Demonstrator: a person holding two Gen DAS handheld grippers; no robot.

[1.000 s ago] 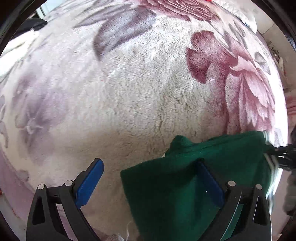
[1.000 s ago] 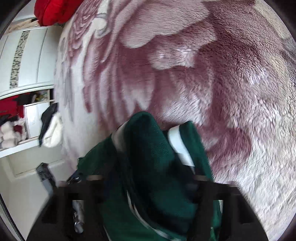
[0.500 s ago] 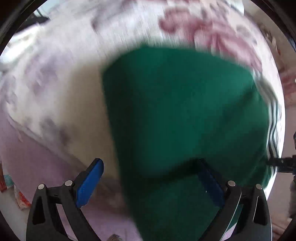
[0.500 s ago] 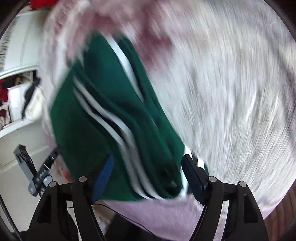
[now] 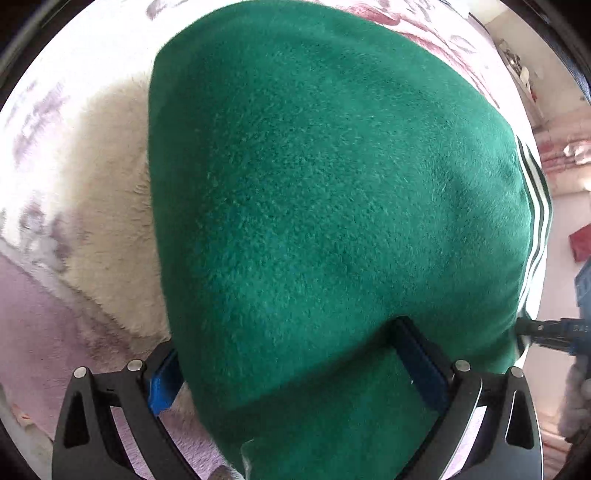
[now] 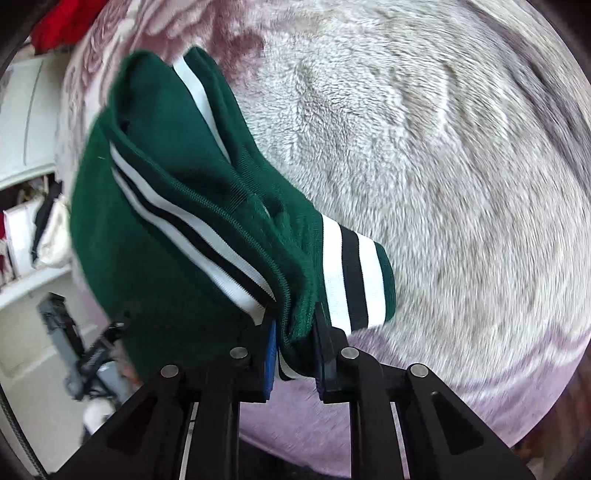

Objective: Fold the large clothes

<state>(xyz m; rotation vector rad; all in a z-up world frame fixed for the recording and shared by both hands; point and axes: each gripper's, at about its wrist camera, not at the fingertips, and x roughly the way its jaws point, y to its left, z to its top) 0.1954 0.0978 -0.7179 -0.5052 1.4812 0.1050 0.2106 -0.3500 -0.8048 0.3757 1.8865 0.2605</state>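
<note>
A plush floral blanket [image 6: 424, 166] covers the bed, with white shelves [image 6: 26, 236] and red cloth [image 6: 62, 22] beyond its edge. The folded green garment [image 5: 325, 206] lies on it, hiding most of the blanket from the left camera. The left gripper [image 5: 288, 373] stands wide, fabric draped between its fingers (no pinch visible). The right gripper [image 6: 295, 354], having just been closing, pinches the striped zipper edge.

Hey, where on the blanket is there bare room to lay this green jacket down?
Right wrist view: the grey plush blanket lies bare right of the striped cuff. Left wrist view: only a cream strip shows left of the green jacket, toward the blanket's edge.
</note>
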